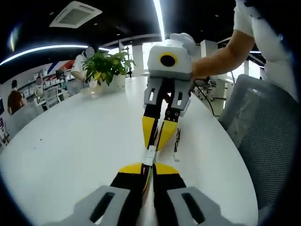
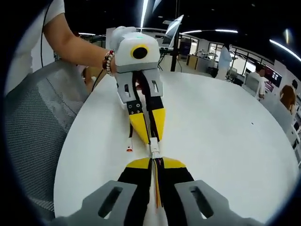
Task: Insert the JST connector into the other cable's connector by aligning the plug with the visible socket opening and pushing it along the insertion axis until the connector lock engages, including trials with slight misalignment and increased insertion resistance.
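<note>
Over the white table (image 1: pixel 70 141) the two grippers meet tip to tip. My left gripper (image 1: pixel 149 165) is shut on thin coloured wires that run out between its yellow tips. Opposite it, my right gripper (image 1: pixel 156 143) is shut on the other cable. The small white JST connector (image 1: pixel 150 154) bridges the short gap between both pairs of tips. In the right gripper view that same white connector (image 2: pixel 154 149) sits just ahead of my right gripper (image 2: pixel 156 162), with the left gripper (image 2: pixel 149 139) pointing down at it. I cannot tell whether plug and socket are fully seated.
A loose black cable end with a small plug (image 1: pixel 176 155) (image 2: pixel 129 148) rests on the table beside the jaws. A mesh chair (image 1: pixel 268 122) (image 2: pixel 33 127) stands at the table's edge. A potted plant (image 1: pixel 106 66) stands at the far side. A person's forearms (image 1: pixel 225 56) (image 2: pixel 75 44) hold the grippers.
</note>
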